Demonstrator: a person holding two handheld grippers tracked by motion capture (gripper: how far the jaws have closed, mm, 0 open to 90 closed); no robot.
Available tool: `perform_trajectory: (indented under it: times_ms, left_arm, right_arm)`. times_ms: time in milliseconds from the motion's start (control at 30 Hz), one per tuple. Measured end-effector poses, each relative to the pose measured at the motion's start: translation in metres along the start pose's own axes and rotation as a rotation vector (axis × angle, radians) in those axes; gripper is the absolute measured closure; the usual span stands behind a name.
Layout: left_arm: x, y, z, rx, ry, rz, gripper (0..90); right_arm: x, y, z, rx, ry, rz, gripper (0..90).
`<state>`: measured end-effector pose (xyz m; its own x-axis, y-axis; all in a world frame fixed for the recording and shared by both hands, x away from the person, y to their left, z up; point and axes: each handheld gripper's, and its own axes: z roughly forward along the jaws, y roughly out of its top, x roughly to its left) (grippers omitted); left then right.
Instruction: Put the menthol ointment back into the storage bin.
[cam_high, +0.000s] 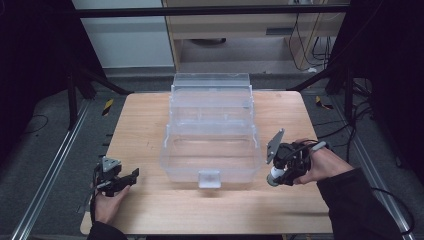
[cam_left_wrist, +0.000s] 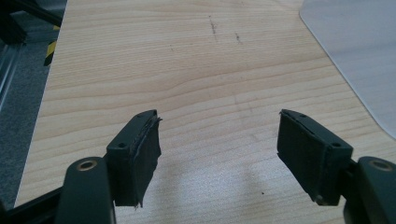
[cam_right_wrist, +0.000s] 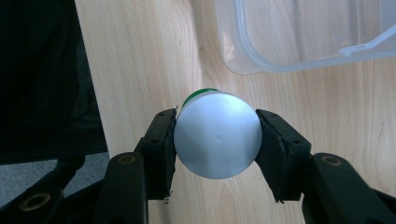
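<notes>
A clear plastic storage box (cam_high: 211, 150) stands open in the middle of the wooden table, its tiered trays folded back toward the far side. My right gripper (cam_high: 280, 172) hovers just right of the box's front corner, shut on a silver cylinder with a green band (cam_right_wrist: 217, 134); I look at its round end, and the box's rim (cam_right_wrist: 261, 65) lies beyond it. My left gripper (cam_high: 120, 181) rests near the table's front left, open, with bare wood between its pads (cam_left_wrist: 140, 154). The box's corner (cam_left_wrist: 355, 51) shows at that view's upper right.
The wooden table (cam_high: 145, 130) has free room left and front of the box. Metal rails (cam_high: 55, 160) run along both sides on the grey floor, with cables at the right (cam_high: 350, 125) and a wooden cabinet (cam_high: 250, 30) behind.
</notes>
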<state>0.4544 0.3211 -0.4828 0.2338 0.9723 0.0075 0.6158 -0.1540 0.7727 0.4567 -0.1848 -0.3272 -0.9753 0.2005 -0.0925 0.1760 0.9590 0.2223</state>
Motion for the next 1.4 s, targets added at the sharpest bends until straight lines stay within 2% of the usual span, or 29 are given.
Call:
perform_trajectory:
  times_ms: [267, 300, 367, 600, 1133, 1400]
  left_arm:
    - [0.0, 0.0, 0.0, 0.001, -0.001, 0.001, 29.4]
    - [0.0, 0.0, 0.0, 0.0, -0.002, 0.0, 29.3]
    - [0.001, 0.0, 0.0, -0.002, 0.0, 0.0, 29.4]
    - [0.001, 0.0, 0.0, -0.003, -0.001, 0.0, 29.4]
    - [0.001, 0.001, 0.0, -0.005, -0.002, -0.003, 29.4]
    - [0.001, 0.001, -0.001, -0.007, -0.003, -0.001, 29.4]
  right_arm:
    - [-0.012, 0.006, -0.012, -0.015, -0.003, 0.012, 50.4]
    - [-0.015, 0.007, -0.014, -0.025, -0.005, 0.029, 50.4]
    - [-0.019, 0.008, -0.015, -0.039, -0.009, 0.032, 50.4]
    - [-0.028, 0.015, -0.019, -0.041, -0.012, 0.044, 50.4]
    - [-0.045, 0.039, -0.015, -0.054, -0.021, 0.035, 50.4]
    - [-0.052, 0.051, -0.007, -0.066, -0.019, 0.026, 50.4]
